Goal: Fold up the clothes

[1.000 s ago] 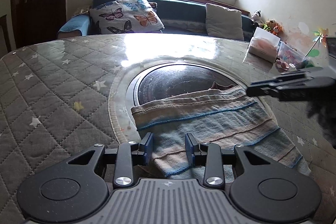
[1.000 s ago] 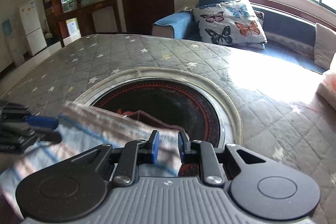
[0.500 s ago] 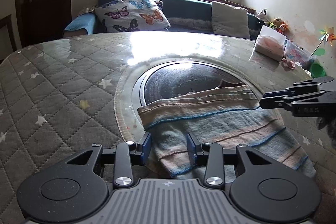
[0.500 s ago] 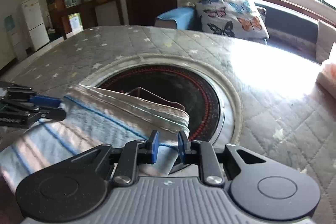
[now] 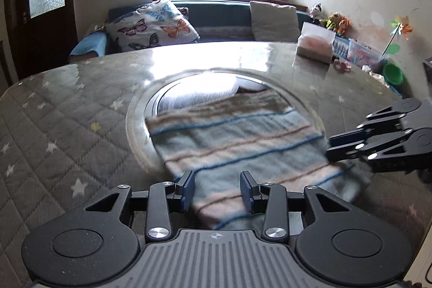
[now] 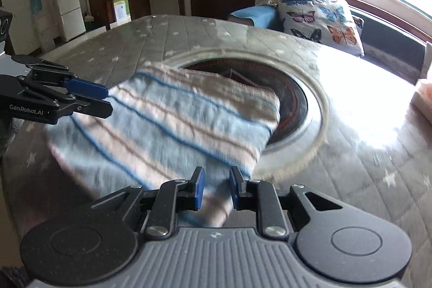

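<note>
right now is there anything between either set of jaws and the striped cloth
Nothing visible does. The striped cloth already lies between the open jaws of the left gripper and of the right gripper. The tissue box and green bowl sit far off at the table's back edge.

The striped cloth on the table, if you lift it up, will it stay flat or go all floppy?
Probably floppy: the striped cloth already sags and bends over the round rim. It looks soft and light, likely easy to lift. It might bunch between the right gripper fingers rather than slip.
</note>
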The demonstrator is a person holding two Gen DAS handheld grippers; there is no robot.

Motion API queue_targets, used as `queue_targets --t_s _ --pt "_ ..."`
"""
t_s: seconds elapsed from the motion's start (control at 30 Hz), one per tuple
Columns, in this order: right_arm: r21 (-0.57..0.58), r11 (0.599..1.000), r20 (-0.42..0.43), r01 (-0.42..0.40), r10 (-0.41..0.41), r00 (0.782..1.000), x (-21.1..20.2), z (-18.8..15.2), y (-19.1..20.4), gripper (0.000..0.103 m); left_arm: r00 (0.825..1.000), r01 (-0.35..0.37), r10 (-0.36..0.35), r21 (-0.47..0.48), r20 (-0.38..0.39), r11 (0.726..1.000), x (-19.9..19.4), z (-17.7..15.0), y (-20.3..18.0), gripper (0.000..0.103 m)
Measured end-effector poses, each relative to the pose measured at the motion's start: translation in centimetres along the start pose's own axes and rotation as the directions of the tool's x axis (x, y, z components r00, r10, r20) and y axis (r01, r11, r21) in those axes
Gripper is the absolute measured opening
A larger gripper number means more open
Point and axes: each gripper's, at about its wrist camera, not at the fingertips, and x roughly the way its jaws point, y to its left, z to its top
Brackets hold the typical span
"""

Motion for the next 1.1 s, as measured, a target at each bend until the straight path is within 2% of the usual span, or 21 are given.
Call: queue_targets --t_s 0.17,0.27,0.43,0.57,0.7,0.93,1.1 --pt "-0.045 0.999 0.031 0.029 -0.028 0.999 -1.9 -1.0 1.1 0.020 1.000 -0.017 0.017 -0.006 0.014 1.000 -0.9 -0.6 -0.3 0.046" --pt "-0.041 0.999 0.063 0.002 0.001 0.998 -2.7 -1.5 2.1 0.021 1.000 -0.010 0.010 -0.002 0.027 1.000 -1.7 -1.2 -0.9 0.047" --pt "-0.043 0.999 0.060 -0.009 0.012 0.998 -2.8 -3.1 2.8 0.021 0.999 -0.041 0.039 0.035 0.034 0.999 -2.2 -2.5 -1.8 0.047" --pt "-0.045 0.999 0.058 -0.002 0.005 0.998 -3.1 -4.5 3.0 0.021 0.998 -0.054 0.053 0.011 0.031 0.999 -2.0 -3.2 -1.0 0.053" --pt "-0.086 0.996 0.054 0.019 -0.014 0.998 -4.1 -4.1 3.8 0.021 0.997 -0.061 0.061 0.002 0.048 0.998 -2.4 -3.1 -1.0 0.053" --pt "-0.105 0.993 0.116 -0.058 0.071 0.991 -3.3 -2.1 5.9 0.024 0.997 -0.059 0.062 -0.067 0.051 0.996 -2.8 -3.1 -0.1 0.056" --pt "-0.120 0.989 0.089 -0.088 0.099 0.991 -1.3 -2.1 7.3 0.026 0.997 -0.049 0.054 -0.103 0.050 0.993 -2.8 -3.5 0.5 0.060"
